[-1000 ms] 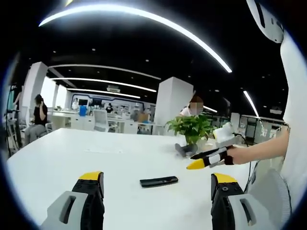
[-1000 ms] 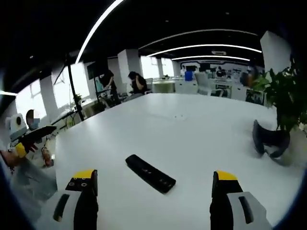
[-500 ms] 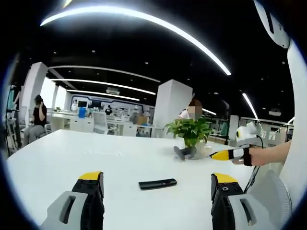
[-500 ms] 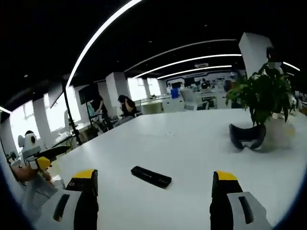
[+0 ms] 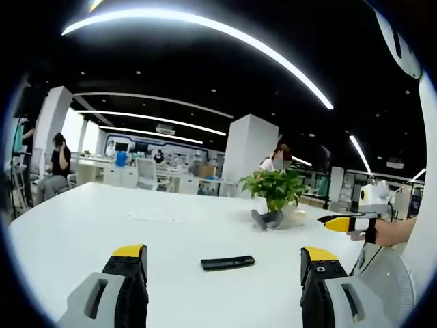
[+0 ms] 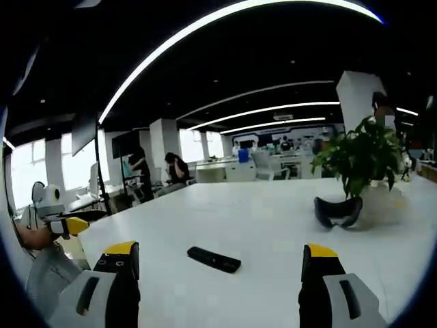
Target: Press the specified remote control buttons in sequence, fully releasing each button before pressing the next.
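Approach step: both grippers, left gripper and right gripper, jaws released, face the remote at 12 o'clock on the bench; next, descend onto the first button.

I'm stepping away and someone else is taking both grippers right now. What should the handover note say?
Left claw: open, empty, held above the table, pointed at the remote.
Right claw: open, empty, also held off the table and facing the remote.
Remote control: lies flat on the white table, apart from both claws; the potted plant and a dark headset-like object sit further back.
Done: no press can be confirmed from these views.
Left: bring one claw down to the remote and press the specified buttons in sequence, releasing fully between presses.
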Available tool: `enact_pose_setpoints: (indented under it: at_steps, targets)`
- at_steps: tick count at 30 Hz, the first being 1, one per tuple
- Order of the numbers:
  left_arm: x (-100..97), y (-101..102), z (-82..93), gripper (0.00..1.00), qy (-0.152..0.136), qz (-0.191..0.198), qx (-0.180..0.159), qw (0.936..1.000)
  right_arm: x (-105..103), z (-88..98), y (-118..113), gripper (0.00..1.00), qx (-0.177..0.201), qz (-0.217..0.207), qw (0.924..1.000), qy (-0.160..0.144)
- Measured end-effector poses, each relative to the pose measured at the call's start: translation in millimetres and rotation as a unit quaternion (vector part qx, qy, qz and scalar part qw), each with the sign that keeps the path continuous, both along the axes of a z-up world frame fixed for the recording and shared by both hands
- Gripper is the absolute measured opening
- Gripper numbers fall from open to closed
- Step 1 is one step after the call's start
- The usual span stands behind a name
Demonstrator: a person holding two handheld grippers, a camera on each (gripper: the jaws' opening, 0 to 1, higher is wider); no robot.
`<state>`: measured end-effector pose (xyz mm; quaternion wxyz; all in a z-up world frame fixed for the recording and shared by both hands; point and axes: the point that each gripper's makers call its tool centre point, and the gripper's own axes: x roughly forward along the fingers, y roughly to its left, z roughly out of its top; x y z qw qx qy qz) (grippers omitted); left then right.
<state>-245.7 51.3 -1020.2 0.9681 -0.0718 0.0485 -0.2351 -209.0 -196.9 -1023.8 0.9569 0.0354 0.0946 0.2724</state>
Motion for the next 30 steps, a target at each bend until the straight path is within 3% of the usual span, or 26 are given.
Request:
enact_pose_setpoints:
  at_steps: [2,5,8,10,12,16,30]
  targets:
    - [0.4,2,-0.5,0.96,0.001,0.004,0.001,1.0,0,-5.0,-5,0.99,-0.012,-0.004,0.9999,0.01]
    - [1.1,3,-1.5,0.96,0.003,0.008,0.002,1.0,-4,-11.3,-7,0.99,0.002,-0.012,0.9995,0.031]
    - [1.7,3,-5.1,0.96,0.01,0.008,0.009,0.9999,-6,-14.6,-8,0.99,0.004,-0.01,0.9995,0.029]
    - [1.9,3,-6.5,0.96,0.013,0.007,0.012,0.9998,-4,-18.9,-10,0.99,-0.045,-0.008,0.9988,0.019]
    - [2.2,3,-7.2,0.96,0.013,0.008,0.015,0.9998,-1,-19.0,-13,0.99,-0.068,-0.01,0.9976,0.007]
    - [3.6,6,-8.4,0.96,0.016,0.017,0.017,0.9996,0,-25.7,-16,0.99,-0.044,-0.006,0.9987,0.026]
    - [2.1,0,-12.3,0.95,0.025,0.005,0.021,0.9995,0,-35.2,-22,0.95,-0.064,-0.011,0.9972,0.038]
